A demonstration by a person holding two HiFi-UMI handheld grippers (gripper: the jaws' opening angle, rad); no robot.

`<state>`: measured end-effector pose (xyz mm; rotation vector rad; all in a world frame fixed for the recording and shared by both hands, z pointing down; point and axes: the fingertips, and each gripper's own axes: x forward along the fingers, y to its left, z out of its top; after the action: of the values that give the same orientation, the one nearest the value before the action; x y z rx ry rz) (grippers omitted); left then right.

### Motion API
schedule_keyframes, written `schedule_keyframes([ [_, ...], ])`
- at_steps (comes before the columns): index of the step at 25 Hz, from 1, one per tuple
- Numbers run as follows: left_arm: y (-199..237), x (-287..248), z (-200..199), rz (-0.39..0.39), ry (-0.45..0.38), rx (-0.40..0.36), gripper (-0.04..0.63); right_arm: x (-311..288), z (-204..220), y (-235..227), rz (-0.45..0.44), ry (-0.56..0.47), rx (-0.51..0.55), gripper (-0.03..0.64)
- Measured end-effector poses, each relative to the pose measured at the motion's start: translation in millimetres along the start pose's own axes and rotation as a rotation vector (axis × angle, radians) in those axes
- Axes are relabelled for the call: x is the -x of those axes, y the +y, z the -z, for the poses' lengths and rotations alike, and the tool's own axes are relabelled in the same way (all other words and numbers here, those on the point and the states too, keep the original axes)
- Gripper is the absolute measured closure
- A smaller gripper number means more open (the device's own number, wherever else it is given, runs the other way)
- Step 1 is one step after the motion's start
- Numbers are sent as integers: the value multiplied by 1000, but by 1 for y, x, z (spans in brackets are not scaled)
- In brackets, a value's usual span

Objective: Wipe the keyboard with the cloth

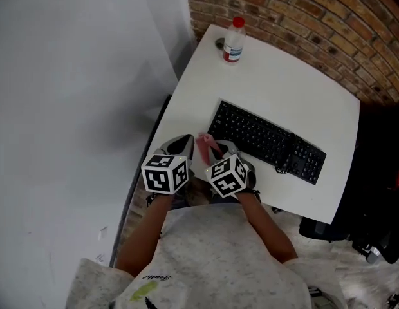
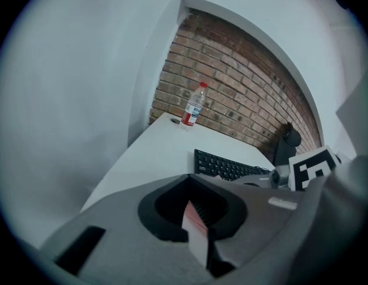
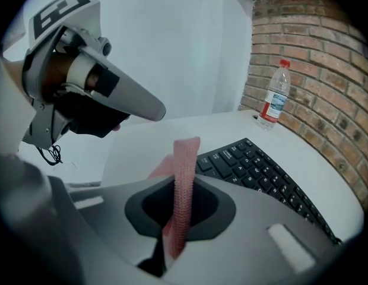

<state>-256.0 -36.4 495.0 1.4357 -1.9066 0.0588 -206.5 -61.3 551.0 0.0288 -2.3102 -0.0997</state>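
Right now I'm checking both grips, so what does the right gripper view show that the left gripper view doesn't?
Only the right gripper view: the right gripper shut on the upright pink cloth, and the left gripper from the side. Only the left gripper view: a thin strip, apparently that cloth, pinched in the left jaws, and the right gripper's marker cube. Both: keyboard, bottle, brick wall.

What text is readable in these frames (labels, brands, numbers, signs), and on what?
Nothing reads clearly.
Water bottle label: has print, too small to read.
Keyboard keys: legends too small and blurred to read.
Shirt: one script word near the lower edge, not legible.
Marker cubes: black-and-white square patterns only, no words or numbers.
Pink cloth: no print visible.
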Motion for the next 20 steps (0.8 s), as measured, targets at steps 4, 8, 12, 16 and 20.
schedule_keyframes([
  [4, 1, -5, -3, 75, 49, -50, 601, 2, -1, -4, 65, 9, -74, 594],
  [8, -6, -9, -6, 150, 85, -99, 601, 4, -1, -7, 116, -5, -124, 594],
  [12, -14, -13, -8, 218, 115, -145, 601, 8, 3, -11, 170, -2, -165, 594],
  [16, -20, -16, -4, 276, 146, -187, 601, 13, 10, -13, 226, 11, -221, 594],
  [20, -27, -17, -1, 325, 167, -223, 601, 19, 15, -16, 282, 18, -262, 594],
])
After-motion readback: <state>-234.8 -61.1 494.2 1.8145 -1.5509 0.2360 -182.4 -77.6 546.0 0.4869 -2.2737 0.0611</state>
